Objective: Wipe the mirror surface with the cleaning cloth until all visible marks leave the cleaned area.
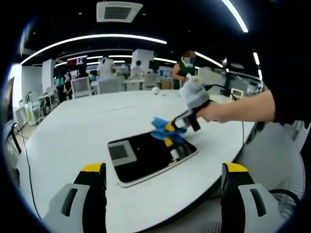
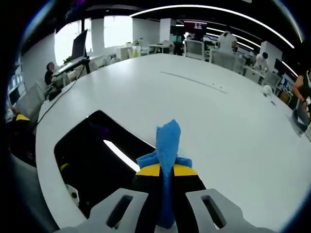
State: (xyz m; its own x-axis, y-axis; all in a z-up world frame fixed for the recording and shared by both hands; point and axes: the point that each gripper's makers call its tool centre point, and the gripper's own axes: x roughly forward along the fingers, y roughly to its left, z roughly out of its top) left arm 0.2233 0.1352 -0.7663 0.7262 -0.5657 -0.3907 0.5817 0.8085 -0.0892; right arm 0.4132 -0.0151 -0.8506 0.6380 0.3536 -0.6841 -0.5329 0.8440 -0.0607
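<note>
The mirror (image 1: 150,156) lies flat at centre frame in the left gripper view, long axis running lower left to upper right. The right tool (image 1: 176,132), clamped on the blue cloth (image 2: 166,145), sits over its upper-right end; wiping likely heads lower left. The left tool (image 1: 163,191) hangs back at the bottom of the frame, jaws apart, over the white worktop (image 1: 87,128).

A large white table (image 1: 87,131) with a rounded edge carries a rectangular white-framed mirror (image 1: 146,158), which lies flat near the table's rim, its dark glass reflecting ceiling lights. In the right gripper view the mirror (image 2: 92,155) sits close to the curved table (image 2: 218,111) edge. A small white ball-like object (image 1: 155,90) rests far beyond the mirror.
</note>
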